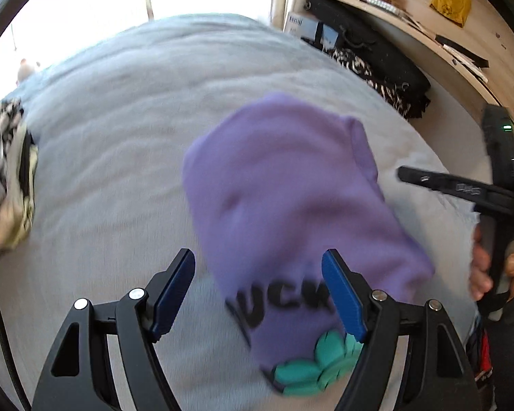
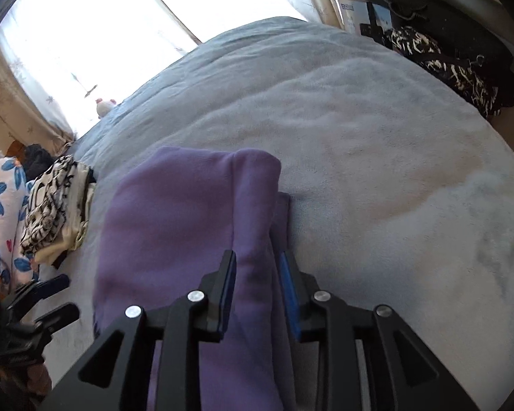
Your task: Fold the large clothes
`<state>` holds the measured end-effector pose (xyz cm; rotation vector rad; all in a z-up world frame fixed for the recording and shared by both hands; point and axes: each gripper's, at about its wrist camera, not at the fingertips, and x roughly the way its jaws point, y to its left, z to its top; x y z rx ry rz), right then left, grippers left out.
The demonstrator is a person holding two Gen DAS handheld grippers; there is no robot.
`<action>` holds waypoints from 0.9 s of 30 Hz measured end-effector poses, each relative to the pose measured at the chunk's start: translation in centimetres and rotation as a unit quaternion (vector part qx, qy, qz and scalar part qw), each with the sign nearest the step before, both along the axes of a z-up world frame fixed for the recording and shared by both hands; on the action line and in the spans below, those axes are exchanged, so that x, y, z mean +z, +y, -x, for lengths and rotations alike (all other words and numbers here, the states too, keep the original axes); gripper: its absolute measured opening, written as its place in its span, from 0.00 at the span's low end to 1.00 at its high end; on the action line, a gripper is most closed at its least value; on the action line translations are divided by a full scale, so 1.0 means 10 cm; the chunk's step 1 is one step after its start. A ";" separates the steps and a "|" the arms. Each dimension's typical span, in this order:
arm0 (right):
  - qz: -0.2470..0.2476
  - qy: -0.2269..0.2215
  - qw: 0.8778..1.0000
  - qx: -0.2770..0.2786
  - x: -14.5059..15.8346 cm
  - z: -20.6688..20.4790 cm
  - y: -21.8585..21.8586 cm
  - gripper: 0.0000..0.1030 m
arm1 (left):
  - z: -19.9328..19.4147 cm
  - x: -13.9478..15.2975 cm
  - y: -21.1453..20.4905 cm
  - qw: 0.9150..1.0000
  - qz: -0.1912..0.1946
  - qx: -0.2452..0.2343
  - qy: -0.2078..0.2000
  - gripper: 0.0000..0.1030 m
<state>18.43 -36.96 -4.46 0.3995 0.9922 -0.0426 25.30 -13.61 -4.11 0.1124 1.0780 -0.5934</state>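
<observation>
A folded purple sweatshirt (image 1: 284,185) with black lettering and a teal flower print lies on the pale grey blanket (image 1: 120,137). My left gripper (image 1: 258,294) hovers over its near printed end. Its blue pads are wide apart and touch no cloth, so it is open. In the right wrist view the same sweatshirt (image 2: 174,222) lies flat, folded into a long strip. My right gripper (image 2: 258,291) stands over its right-hand fold with the jaws narrowly parted. The fold runs between the pads but does not look pinched. A hand (image 1: 479,267) holds that gripper at the right edge.
A pile of black-and-white patterned clothes (image 2: 54,205) lies at the bed's left side, beside a floral cloth (image 2: 3,212). A dark patterned garment and black bag (image 2: 445,68) sit past the bed's far right. Wooden shelves (image 1: 411,17) line the right wall. A bright window is behind.
</observation>
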 end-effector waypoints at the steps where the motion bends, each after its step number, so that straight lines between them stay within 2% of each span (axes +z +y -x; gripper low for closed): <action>1: -0.001 -0.004 1.000 0.014 0.02 0.09 0.06 0.26 | 0.04 -0.05 0.05 1.000 0.003 -0.001 0.009 0.73; 6: 0.013 -0.005 0.996 0.088 -0.01 0.38 0.41 0.26 | 0.20 -0.23 0.09 0.999 0.032 -0.010 0.041 0.73; 8: 0.041 0.003 0.994 0.106 -0.11 0.46 0.54 0.26 | 0.29 -0.34 0.04 0.998 0.026 -0.024 0.049 0.73; 10: 0.082 0.037 0.991 0.102 -0.32 0.50 0.57 0.26 | 0.38 -0.46 0.01 0.998 0.012 -0.034 0.042 0.73; 12: 0.080 0.062 0.991 0.091 -0.53 0.55 0.51 0.23 | 0.42 -0.54 0.00 0.997 0.022 -0.033 0.060 0.73; 14: 0.071 0.063 0.992 0.081 -0.58 0.65 0.45 0.23 | 0.42 -0.59 0.03 0.995 0.043 -0.026 0.087 0.73; 16: 0.074 0.059 0.993 0.076 -0.60 0.73 0.44 0.23 | 0.45 -0.64 0.04 0.995 0.050 -0.019 0.089 0.74; 20: 0.089 0.060 0.992 0.070 -0.75 0.73 0.47 0.23 | 0.44 -0.80 0.07 0.994 0.055 -0.007 0.097 0.87; 24: 0.080 0.054 0.994 0.061 -0.67 0.70 0.49 0.25 | 0.38 -0.78 0.14 0.990 0.082 0.015 0.112 0.89; 27: 0.060 0.039 0.996 0.056 -0.54 0.76 0.43 0.26 | 0.38 -0.69 0.16 0.993 0.066 0.022 0.095 0.89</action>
